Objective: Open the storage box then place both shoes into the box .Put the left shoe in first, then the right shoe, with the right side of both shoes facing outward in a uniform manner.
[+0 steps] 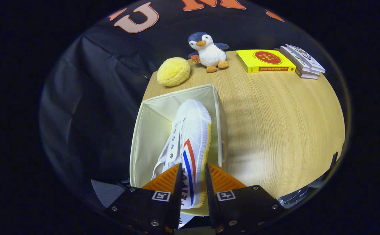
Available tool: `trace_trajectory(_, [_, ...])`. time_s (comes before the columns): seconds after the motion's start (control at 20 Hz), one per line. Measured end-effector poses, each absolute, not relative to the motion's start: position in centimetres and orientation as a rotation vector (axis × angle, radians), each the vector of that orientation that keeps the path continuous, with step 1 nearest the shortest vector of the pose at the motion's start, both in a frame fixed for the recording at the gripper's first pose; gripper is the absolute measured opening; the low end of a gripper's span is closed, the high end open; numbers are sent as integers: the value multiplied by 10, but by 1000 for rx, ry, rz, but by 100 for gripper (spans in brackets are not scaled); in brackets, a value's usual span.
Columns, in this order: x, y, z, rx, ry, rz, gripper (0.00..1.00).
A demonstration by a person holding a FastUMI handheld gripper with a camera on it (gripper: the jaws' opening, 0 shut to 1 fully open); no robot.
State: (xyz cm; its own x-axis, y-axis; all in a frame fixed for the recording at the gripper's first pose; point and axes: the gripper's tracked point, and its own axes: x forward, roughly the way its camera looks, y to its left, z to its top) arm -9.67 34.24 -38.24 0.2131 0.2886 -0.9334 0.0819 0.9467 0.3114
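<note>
A white canvas shoe with red and blue stripes and a yellow sole edge is held on its side between my fingers. My gripper is shut on the shoe near its heel. The shoe's toe points ahead, hanging over the inside of an open cream fabric storage box. The box stands at the left edge of the wooden table. The striped side of the shoe faces up toward me. The bottom of the box under the shoe is hidden.
Beyond the box a yellow round plush and a penguin plush sit on the table. A yellow book and a stack of thin books lie farther right. Black cloth hangs left of the table.
</note>
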Motion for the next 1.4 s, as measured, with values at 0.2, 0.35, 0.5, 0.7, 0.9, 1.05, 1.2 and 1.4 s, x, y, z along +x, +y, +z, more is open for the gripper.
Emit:
trace_trajectory(0.2, [-76, 344, -355, 374, 1262, 253, 37])
trace_trajectory(0.35, [-61, 331, -333, 371, 1180, 313, 39])
trace_trajectory(0.5, [-48, 310, -310, 397, 1091, 332, 44])
trace_trajectory(0.7, [-31, 255, -281, 352, 948, 305, 58])
trace_trajectory(0.9, [-24, 193, -251, 301, 810, 253, 76])
trace_trajectory(1.05, [-22, 150, -232, 259, 715, 203, 87])
trace_trajectory(1.2, [-18, 109, -209, 228, 618, 154, 96])
trace_trajectory(1.4, [-17, 61, -170, 177, 455, 94, 98])
